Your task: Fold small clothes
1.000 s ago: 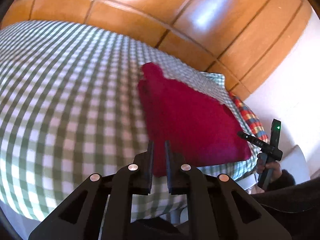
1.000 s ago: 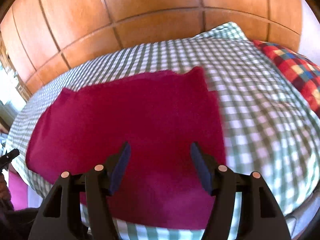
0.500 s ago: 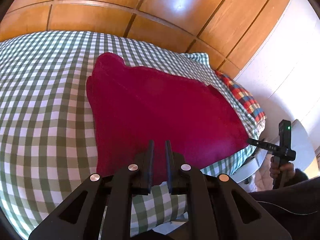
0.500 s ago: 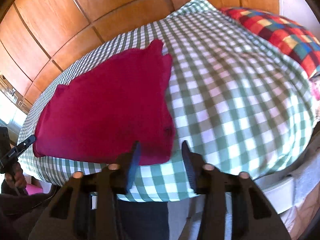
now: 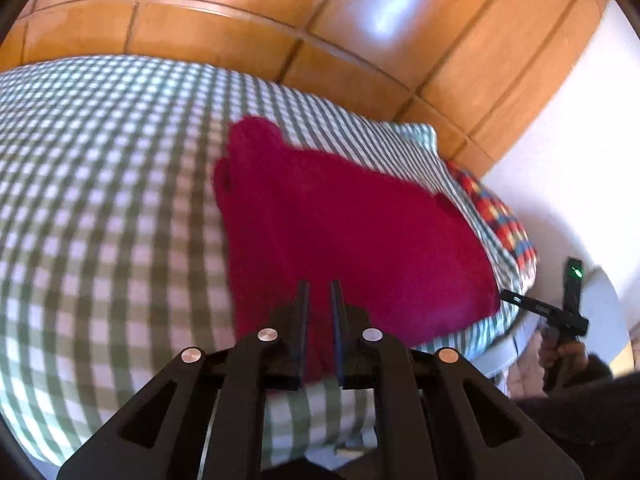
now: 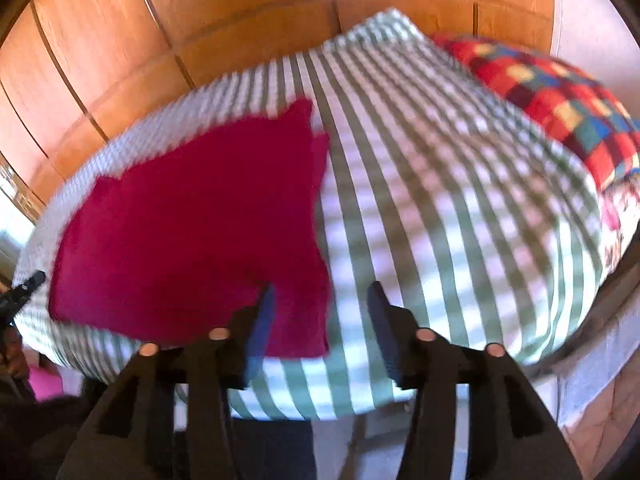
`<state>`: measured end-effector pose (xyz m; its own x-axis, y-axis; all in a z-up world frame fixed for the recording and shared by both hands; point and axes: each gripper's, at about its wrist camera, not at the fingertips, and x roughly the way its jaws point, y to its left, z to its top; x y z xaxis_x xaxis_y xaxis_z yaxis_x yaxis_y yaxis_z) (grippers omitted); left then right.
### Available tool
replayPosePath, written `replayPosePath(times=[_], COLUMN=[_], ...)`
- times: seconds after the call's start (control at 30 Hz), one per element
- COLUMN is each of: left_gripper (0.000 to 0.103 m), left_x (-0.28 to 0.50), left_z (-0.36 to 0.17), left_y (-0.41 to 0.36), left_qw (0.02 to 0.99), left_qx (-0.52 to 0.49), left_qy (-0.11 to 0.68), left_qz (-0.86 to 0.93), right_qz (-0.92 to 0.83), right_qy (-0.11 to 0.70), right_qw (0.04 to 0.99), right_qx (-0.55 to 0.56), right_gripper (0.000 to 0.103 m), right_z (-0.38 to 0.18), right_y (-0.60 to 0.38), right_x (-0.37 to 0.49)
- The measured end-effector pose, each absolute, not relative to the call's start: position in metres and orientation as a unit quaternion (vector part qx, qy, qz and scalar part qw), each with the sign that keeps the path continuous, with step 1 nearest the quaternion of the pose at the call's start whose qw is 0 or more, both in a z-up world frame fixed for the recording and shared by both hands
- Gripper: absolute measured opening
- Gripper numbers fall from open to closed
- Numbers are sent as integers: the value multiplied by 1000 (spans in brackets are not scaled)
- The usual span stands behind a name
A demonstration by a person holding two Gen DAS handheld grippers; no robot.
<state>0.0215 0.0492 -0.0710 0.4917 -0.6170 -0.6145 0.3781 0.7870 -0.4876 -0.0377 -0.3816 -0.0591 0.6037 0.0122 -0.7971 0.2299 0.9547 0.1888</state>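
Note:
A magenta cloth (image 5: 344, 240) lies flat on the green-checked bed cover (image 5: 100, 200). My left gripper (image 5: 320, 292) hovers over the cloth's near edge. Its jaws are opening, only a narrow gap apart, and nothing is pinched between them. In the right wrist view the same cloth (image 6: 192, 232) fills the left half. My right gripper (image 6: 322, 306) hangs above its near right corner with the jaws opening wide; the corner lies below them, untouched. A hand holds the right gripper (image 5: 520, 302) off the bed's right edge. The left gripper's tip (image 6: 24, 286) pokes in at the left.
Wooden panelling (image 5: 280, 20) rises behind the bed. A multicoloured checked pillow (image 6: 560, 100) lies at the bed's right end, beside a white wall (image 5: 580, 140). The bed's near edge drops away just under both grippers.
The right gripper swung from over the cloth's middle to its right corner, narrowing its jaws, then widening them again. The left gripper shifted along the near edge. The cloth stayed flat.

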Motion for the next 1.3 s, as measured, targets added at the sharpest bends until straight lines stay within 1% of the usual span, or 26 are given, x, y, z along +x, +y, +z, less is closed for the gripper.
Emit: replayPosePath(times=[0.03,0.07,0.1,0.17,0.27,0.37,0.4,0.43,0.47,0.5,0.57,0.63,0.67,0.73,0.8,0.9,1.03,1.1,1.3], left_gripper=[23,32,39,41,41,41,40,35,19,9,8,8,8,8,8,10,10,10,10], left_x=[31,40,48,64,93,118,124,131,136,136,133,133,137,144,144,141,116,106,89], left_z=[-70,-71,-71,-71,-74,-82,-85,-91,-93,-92,-82,-80,-86,-107,-114,-104,-76,-67,-62], left_y=[54,59,64,67,60,52,49,46,42,38,31,29,27,25,23,16,6,5,6], left_qw=[855,857,857,860,858,854,851,848,847,851,870,882,888,879,881,887,911,916,916], left_qx=[-157,-169,-179,-188,-185,-188,-190,-192,-187,-179,-158,-142,-116,-94,-82,-64,-30,-31,-33], left_qy=[409,409,408,405,417,429,433,440,442,439,412,403,410,442,443,442,399,387,384], left_qz=[-279,-264,-257,-248,-237,-227,-228,-226,-227,-226,-218,-198,-172,-152,-146,-121,-99,-106,-114], right_qz=[-59,-57,-53,-40,-31,-16,-15,-15,-16,-24,-47,-81,-88,-88,-95,-97,-99,-101,-103], right_qy=[434,428,425,424,422,423,424,425,426,429,436,442,444,430,422,416,412,411,411], right_qw=[889,894,897,899,904,905,904,904,903,902,898,893,891,897,901,904,905,905,905], right_qx=[131,119,112,100,57,46,44,44,43,40,33,20,28,49,33,29,28,27,26], right_gripper=[58,62,62,62,62,62,62,62,62,62,62,61,61,62,63,63,64,64,64], right_z=[-54,-50,-48,-47,-49,-53,-54,-57,-60,-65,-76,-90,-100,-107,-109,-109,-107,-106,-105], right_y=[-378,-373,-368,-354,-330,-329,-329,-333,-334,-337,-346,-357,-365,-372,-368,-367,-361,-359,-358], right_x=[-33,-26,-17,3,41,65,74,81,88,94,102,106,110,111,112,111,109,107,106])
